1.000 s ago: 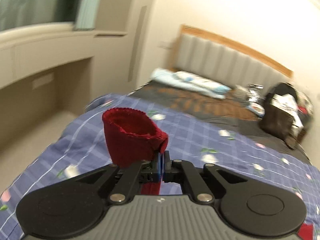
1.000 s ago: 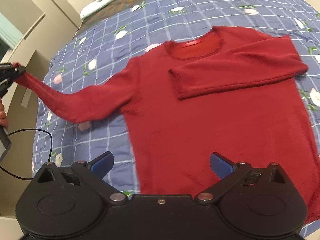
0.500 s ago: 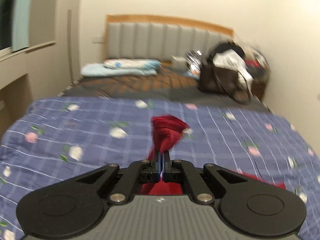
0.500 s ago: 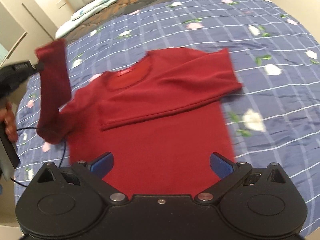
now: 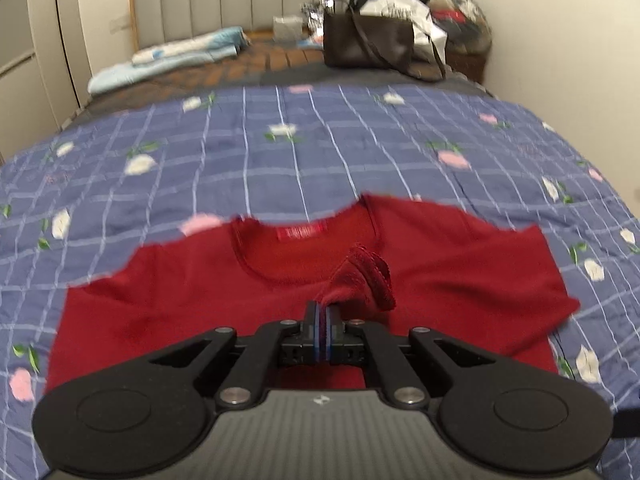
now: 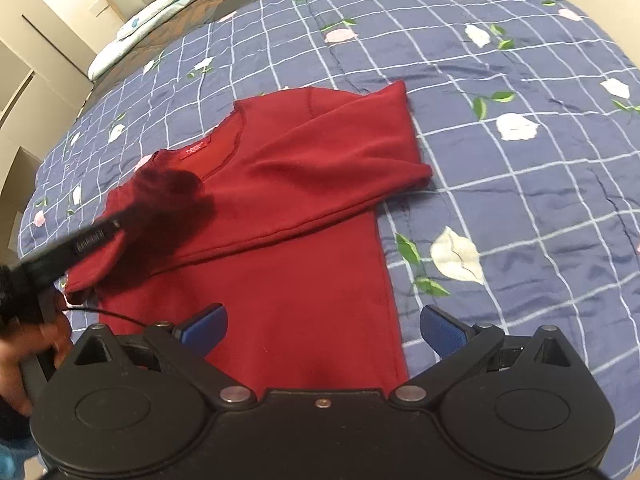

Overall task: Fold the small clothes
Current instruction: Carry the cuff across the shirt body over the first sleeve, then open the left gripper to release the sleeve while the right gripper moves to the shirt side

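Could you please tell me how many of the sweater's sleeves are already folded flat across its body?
1: one sleeve lies across the red sweater; the other sleeve's cuff is pinched in the left gripper.

open quilt point(image 6: 520, 184) right of red sweater point(image 6: 304, 288), bags point(image 5: 384, 40) and folded bedding point(image 5: 172, 56) crowding headboard end

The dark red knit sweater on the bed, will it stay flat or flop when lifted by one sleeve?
The dark red knit sweater likely flops: the cuff droops from the shut left gripper. It probably won't slide; its folded sleeve lies settled.
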`<state>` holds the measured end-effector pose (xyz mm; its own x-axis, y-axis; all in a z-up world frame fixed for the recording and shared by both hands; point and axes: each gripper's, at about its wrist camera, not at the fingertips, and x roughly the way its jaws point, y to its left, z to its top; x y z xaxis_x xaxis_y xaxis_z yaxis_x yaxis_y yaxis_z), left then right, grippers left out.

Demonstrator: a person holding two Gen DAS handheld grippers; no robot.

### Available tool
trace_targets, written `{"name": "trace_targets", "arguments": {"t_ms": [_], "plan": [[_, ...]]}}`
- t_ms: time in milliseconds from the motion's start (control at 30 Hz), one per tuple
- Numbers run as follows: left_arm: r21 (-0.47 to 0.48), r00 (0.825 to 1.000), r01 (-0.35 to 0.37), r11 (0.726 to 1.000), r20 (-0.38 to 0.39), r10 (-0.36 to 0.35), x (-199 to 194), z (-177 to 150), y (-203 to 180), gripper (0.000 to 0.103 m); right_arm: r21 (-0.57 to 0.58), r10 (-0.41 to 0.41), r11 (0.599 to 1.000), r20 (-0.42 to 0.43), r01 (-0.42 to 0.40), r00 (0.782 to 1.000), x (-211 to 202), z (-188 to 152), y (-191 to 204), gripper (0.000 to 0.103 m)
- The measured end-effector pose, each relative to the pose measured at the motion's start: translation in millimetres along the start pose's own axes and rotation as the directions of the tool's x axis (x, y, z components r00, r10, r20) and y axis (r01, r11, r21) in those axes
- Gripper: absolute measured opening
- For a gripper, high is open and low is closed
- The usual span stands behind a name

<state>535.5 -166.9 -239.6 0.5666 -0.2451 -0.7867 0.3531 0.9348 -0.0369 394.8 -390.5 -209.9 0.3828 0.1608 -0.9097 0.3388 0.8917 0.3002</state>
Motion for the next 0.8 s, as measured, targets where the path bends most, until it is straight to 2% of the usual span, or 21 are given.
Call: {"name": "trace_targets", "arguments": {"t_ms": [133, 200, 267, 300, 400, 433, 567, 667, 733, 800], "plan": [[-0.047, 0.998, 0.000, 0.999, -0.068, -0.003, 4.4, -7.5, 4.5, 0.009, -0.017, 0.035, 0.999, -0.014, -0.035, 0.999, 10.1, 10.4, 6.3, 0.102], [-0.068, 0.996, -0.003, 0.998, -0.089, -0.003, 1.9, -13.0, 8.1, 0.020, -0.018, 0.062, 0.998, -0.023, -0.062, 0.998, 17.0, 17.2, 10.6, 0.102], [-0.102, 0.994, -0.004, 0.995, -0.105, -0.007, -2.5, -16.5, 13.1, 0.053, -0.017, 0.099, 0.995, -0.039, -0.100, 0.994, 26.4, 24.9, 17.2, 0.102], [-0.117, 0.995, -0.008, 0.993, -0.103, -0.004, -6.4, -18.3, 15.5, 0.057, -0.013, 0.119, 0.993, -0.052, -0.120, 0.992, 32.2, 28.9, 20.9, 0.102], [-0.136, 0.993, -0.004, 0.991, -0.119, -0.012, -19.2, -27.1, 21.0, 0.061, 0.007, 0.192, 0.981, -0.084, -0.192, 0.978, 51.5, 41.0, 35.1, 0.102], [-0.145, 0.992, -0.012, 0.989, -0.127, -0.006, -22.6, -29.7, 23.2, 0.065, 0.014, 0.213, 0.977, -0.090, -0.213, 0.973, 57.8, 44.9, 40.1, 0.102], [-0.241, 0.985, -0.088, 0.967, -0.164, 0.049, -37.5, -45.8, 45.0, 0.075, 0.025, 0.258, 0.966, -0.107, -0.257, 0.960, 84.6, 60.5, 62.1, 0.100], [-0.307, 0.970, -0.178, 0.935, -0.215, 0.114, -42.9, -57.5, 64.9, 0.078, 0.008, 0.269, 0.963, -0.111, -0.270, 0.957, 103.2, 71.4, 81.9, 0.091], [-0.338, 0.953, -0.244, 0.909, -0.258, 0.160, -44.8, -64.5, 77.7, 0.079, 0.001, 0.261, 0.965, -0.110, -0.263, 0.959, 113.3, 76.6, 92.9, 0.079], [-0.377, 0.943, -0.276, 0.884, -0.284, 0.174, -48.7, -70.7, 90.4, 0.080, -0.016, 0.240, 0.970, -0.109, -0.243, 0.965, 120.6, 79.0, 100.1, 0.071]]}}
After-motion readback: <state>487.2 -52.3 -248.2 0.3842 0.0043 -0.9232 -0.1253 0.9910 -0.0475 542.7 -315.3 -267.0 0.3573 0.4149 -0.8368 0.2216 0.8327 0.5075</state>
